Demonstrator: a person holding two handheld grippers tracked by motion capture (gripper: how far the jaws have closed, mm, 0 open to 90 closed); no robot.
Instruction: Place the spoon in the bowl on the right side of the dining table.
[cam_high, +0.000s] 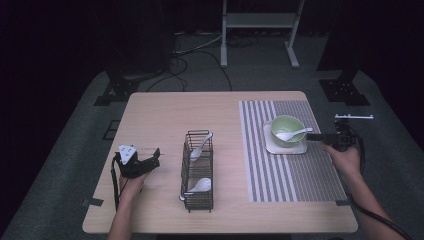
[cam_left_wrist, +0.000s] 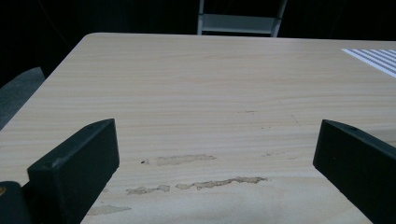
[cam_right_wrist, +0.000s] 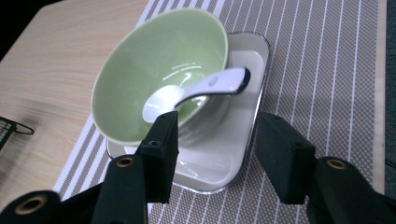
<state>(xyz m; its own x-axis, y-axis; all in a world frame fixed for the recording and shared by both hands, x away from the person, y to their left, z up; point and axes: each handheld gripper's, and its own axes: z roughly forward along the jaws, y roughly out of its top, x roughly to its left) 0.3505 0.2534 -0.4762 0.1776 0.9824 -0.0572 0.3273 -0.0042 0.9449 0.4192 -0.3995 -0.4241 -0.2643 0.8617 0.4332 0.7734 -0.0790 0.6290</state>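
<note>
- High view: the right gripper (cam_high: 312, 136) lies level beside the green bowl (cam_high: 287, 131), its jaws pointing at the handle of the white spoon (cam_high: 294, 133) that rests in the bowl. The bowl sits on a white square plate (cam_high: 299, 148) on the striped placemat (cam_high: 280, 172). The left gripper (cam_high: 154, 157) rests on the table (cam_high: 165, 112) left of a wire rack (cam_high: 198, 170) holding two white spoons.
- Left gripper view: the jaws stand wide apart over bare wood, grasping nothing.
- Right gripper view: the right gripper (cam_right_wrist: 216, 140) is released, its jaws apart below the spoon (cam_right_wrist: 196, 91); the handle's end seems just clear of the pads.
</note>
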